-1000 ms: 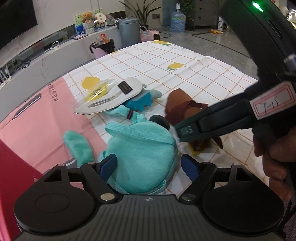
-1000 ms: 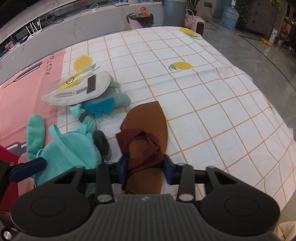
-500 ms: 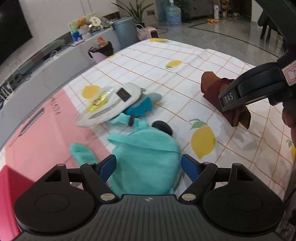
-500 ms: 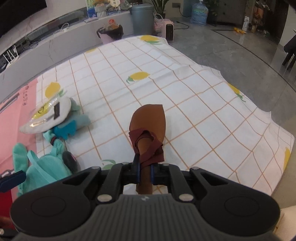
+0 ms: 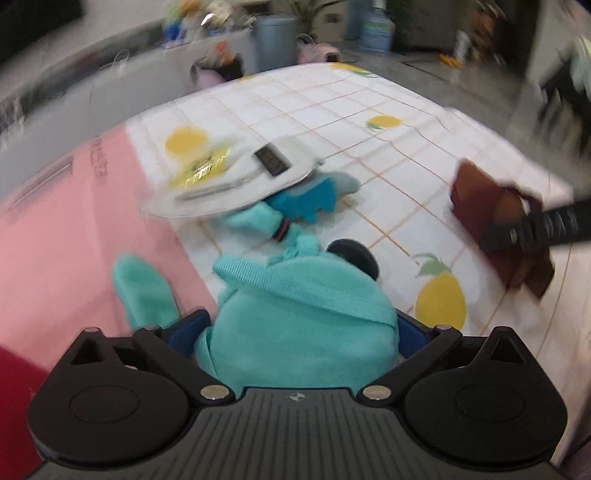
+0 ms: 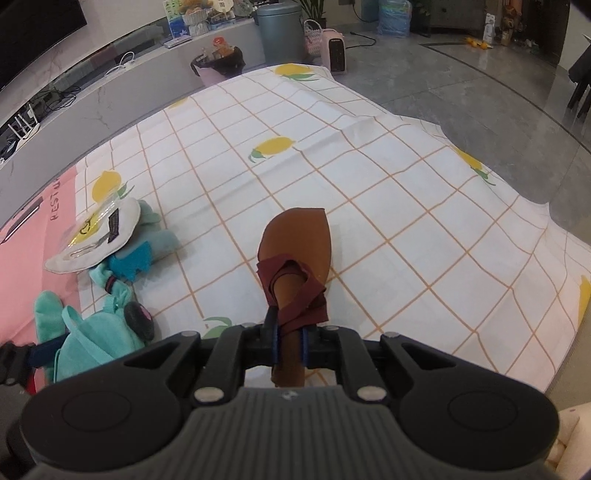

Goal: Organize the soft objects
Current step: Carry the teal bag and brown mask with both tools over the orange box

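Observation:
My right gripper (image 6: pixel 290 345) is shut on a brown soft slipper (image 6: pixel 295 247) with dark red straps and holds it above the lemon-print cloth (image 6: pixel 406 206); the slipper (image 5: pixel 498 218) also shows in the blurred left wrist view. My left gripper (image 5: pixel 299 332) has its fingers on both sides of a teal plush bag (image 5: pixel 295 317), touching it; the bag (image 6: pixel 92 336) shows low left in the right wrist view. A white-grey slipper (image 5: pixel 236 177) lies on a blue-teal plush toy (image 5: pixel 306 199) further back.
A pink mat (image 5: pixel 55 229) borders the cloth on the left. A grey bin (image 6: pixel 275 33), a pink heater (image 6: pixel 336 50) and a low counter (image 6: pixel 110 96) stand beyond the far edge. The cloth's right edge (image 6: pixel 535 199) drops to grey floor.
My right gripper closed on the brown slipper and lifted it off the cloth to the right. My left gripper moved forward onto the teal bag and its fingers narrowed against it.

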The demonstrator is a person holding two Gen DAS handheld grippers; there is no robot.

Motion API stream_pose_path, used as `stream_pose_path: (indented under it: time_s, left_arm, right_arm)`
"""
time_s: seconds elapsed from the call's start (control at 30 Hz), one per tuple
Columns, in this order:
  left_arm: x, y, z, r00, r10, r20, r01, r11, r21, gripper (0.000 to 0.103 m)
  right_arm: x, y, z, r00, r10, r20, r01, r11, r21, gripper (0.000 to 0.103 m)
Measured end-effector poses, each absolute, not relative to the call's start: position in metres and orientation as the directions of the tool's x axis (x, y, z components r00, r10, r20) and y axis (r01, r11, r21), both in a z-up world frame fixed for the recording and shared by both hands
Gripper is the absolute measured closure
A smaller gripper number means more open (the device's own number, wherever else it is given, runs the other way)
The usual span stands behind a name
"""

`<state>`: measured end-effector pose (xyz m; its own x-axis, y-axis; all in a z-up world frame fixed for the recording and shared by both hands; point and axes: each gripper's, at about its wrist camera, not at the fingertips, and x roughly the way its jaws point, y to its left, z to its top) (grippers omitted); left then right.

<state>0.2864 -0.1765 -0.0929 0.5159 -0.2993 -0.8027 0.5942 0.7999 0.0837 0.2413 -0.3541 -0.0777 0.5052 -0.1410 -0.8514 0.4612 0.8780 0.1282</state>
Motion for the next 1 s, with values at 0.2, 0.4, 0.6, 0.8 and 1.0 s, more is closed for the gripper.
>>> stream_pose_path:
  time_s: [0.2, 0.4, 0.6, 0.8, 1.0]
  left_arm:
    - [0.287, -0.17, -0.095, 0.513, -0.341, -0.788, 0.573, 0.82, 0.019, 0.0]
    - [0.284, -0.169, -0.092, 0.513, -0.351, -0.784, 0.576, 0.817, 0.012, 0.0]
    - [0.28, -0.177, -0.09, 0.577, -0.298, -0.76, 0.521, 0.851, 0.063, 0.001]
    - [0.276, -0.178, -0.078, 0.606, -0.298, -0.737, 0.496, 0.867, 0.057, 0.001]
    - [0.264, -0.174, -0.058, 0.613, -0.354, -0.706, 0.508, 0.861, 0.009, 0.002]
  right_arm:
    - [0.242, -0.353, -0.079, 0.493, -0.155, -0.856, 0.464, 0.879, 0.108, 0.094]
    - [0.243, -0.348, -0.08, 0.498, -0.136, -0.856, 0.435, 0.893, 0.112, 0.094]
    - [0.242, -0.349, -0.083, 0.498, -0.116, -0.859, 0.434, 0.891, 0.132, 0.094]
    - [0.238, -0.352, -0.078, 0.554, -0.057, -0.83, 0.411, 0.886, 0.214, 0.094]
    - [0.232, -0.353, -0.072, 0.584, -0.044, -0.811, 0.407, 0.88, 0.245, 0.094]
